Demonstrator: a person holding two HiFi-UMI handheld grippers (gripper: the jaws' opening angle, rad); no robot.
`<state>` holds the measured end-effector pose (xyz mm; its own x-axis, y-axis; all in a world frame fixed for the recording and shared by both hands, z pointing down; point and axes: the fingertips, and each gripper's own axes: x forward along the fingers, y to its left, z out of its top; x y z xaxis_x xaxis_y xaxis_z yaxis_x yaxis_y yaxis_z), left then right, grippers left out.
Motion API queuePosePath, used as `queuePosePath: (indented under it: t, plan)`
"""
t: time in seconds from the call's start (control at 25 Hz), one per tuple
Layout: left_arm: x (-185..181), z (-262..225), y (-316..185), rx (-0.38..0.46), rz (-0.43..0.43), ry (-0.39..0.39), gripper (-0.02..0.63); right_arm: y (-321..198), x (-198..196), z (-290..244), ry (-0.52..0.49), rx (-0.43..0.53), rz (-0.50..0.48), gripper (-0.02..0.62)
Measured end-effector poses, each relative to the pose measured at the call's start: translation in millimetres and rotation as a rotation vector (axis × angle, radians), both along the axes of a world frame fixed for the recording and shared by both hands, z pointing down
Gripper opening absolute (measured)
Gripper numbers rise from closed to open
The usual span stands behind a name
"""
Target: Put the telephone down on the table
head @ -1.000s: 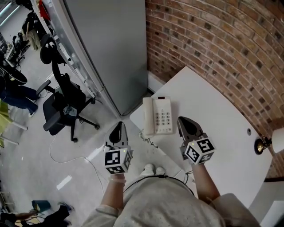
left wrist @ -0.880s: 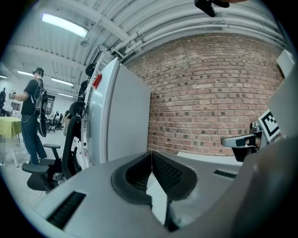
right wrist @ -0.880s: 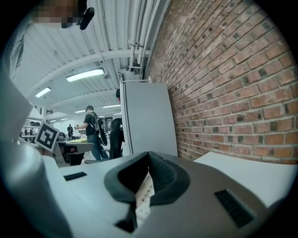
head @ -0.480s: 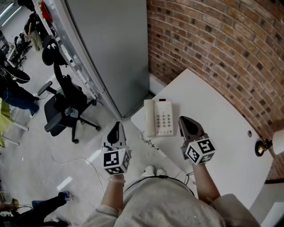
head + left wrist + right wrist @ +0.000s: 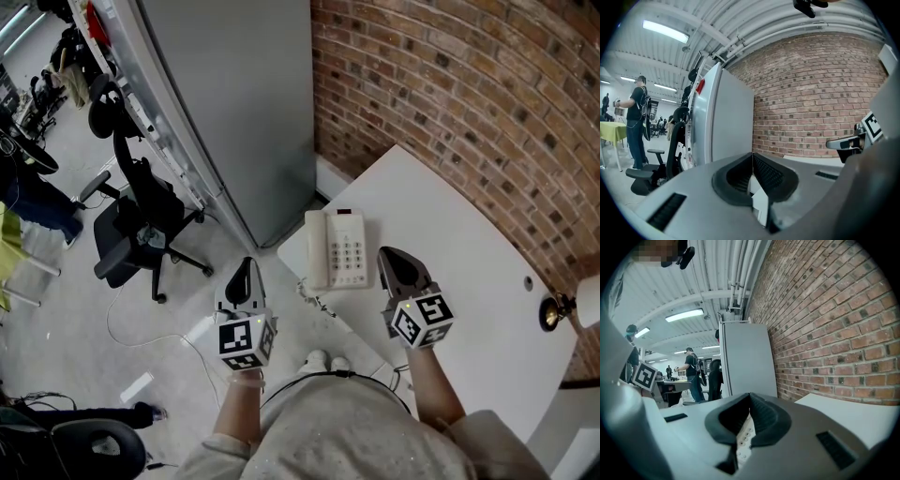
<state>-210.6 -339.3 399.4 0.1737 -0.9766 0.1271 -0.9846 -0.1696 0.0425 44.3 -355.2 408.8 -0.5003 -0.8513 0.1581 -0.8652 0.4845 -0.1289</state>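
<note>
Nearest us, we hold the left tongs [image 5: 247,270] with the jaws pressed together and nothing between them. They hang over the pale grey floor [image 5: 66,356], just off the tabletop's edge. The right tongs [image 5: 392,258], at 3 o'clock from the left pair, are likewise closed tight and empty, above the white tabletop [image 5: 459,281].

The white push-button telephone [image 5: 336,247] lies flat on the tabletop near its corner, at 1 o'clock from the left tongs and 10 o'clock from the right tongs, touching neither. Its handset rests in the cradle on the left and its keypad is on the right. A curly cord [image 5: 314,300] trails off the edge at the telephone's 7 o'clock.

Farther off, at 12 o'clock, we see a tall grey metal cabinet [image 5: 244,103] beside the red brick wall [image 5: 450,84]. A black swivel office chair [image 5: 131,225] stands on the floor at 9 o'clock from the telephone.
</note>
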Motion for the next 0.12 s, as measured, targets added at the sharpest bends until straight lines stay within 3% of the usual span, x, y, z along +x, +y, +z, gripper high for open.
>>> queuePosePath:
  t: [0.12]
  plan:
    - [-1.3,-0.4,-1.8,0.000,-0.003,0.002,0.008,-1.4,-0.1,0.8,-0.005,-0.006,0.002,0.006]
